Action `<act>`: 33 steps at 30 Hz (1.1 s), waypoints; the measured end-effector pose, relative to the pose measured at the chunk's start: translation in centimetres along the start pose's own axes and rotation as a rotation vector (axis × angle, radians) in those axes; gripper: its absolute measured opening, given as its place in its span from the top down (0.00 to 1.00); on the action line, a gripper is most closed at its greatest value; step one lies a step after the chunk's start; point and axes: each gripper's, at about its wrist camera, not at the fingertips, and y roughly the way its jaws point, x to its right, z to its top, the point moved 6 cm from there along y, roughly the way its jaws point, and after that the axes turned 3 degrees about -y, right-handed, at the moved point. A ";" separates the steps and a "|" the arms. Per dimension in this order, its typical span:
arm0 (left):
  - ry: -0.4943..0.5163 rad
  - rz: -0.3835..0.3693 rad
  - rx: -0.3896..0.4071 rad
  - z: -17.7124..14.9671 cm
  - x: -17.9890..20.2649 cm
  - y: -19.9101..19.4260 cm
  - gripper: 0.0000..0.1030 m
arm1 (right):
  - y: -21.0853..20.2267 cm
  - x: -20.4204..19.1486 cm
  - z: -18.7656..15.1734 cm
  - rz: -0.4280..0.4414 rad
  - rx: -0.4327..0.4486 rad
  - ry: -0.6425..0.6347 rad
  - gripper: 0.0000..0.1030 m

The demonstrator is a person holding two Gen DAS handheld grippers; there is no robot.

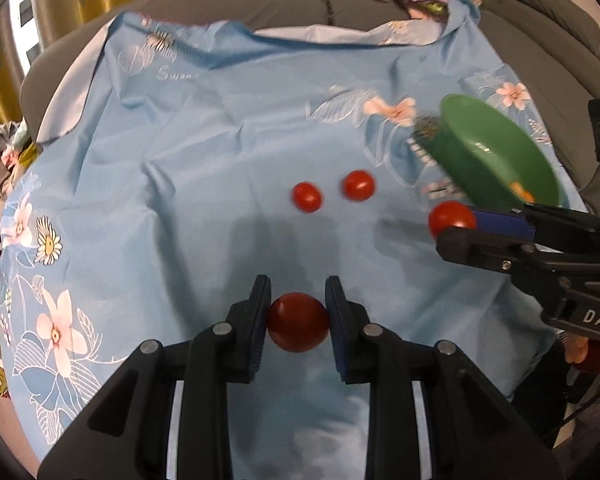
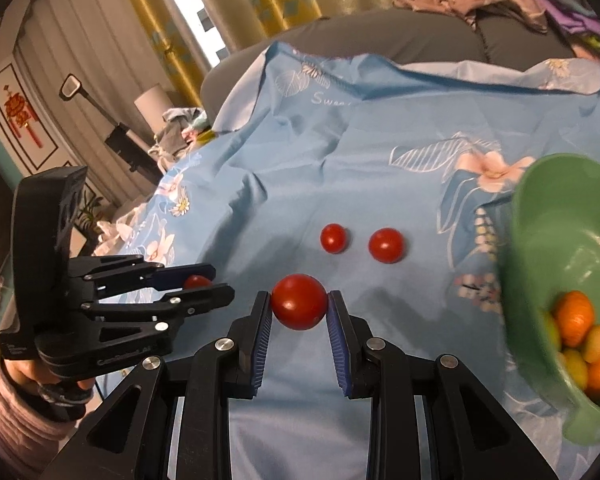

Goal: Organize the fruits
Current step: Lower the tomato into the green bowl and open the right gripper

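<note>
Glossy round tomatoes; creased floral cloth

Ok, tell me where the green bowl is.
The green bowl sits on the blue floral cloth at the right edge of both wrist views, right of the two loose tomatoes, with oranges inside.
</note>
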 end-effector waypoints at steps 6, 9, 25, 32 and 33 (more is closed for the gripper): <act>0.041 -0.021 0.051 1.3 3.1 -1.7 0.73 | -3.1 0.9 -0.1 -0.031 0.056 0.015 0.71; 0.057 -0.033 0.070 2.0 4.5 -2.4 0.73 | -4.6 1.6 0.1 -0.047 0.086 0.023 0.71; 0.187 -0.130 0.104 7.0 13.6 -1.2 0.73 | -10.5 8.2 0.1 -0.157 0.200 0.107 0.71; 0.234 -0.179 0.095 8.9 17.1 0.6 0.73 | -11.7 11.1 0.0 -0.201 0.218 0.143 0.71; 0.238 -0.183 0.092 9.0 17.4 0.8 0.73 | -11.8 11.5 0.0 -0.207 0.219 0.149 0.71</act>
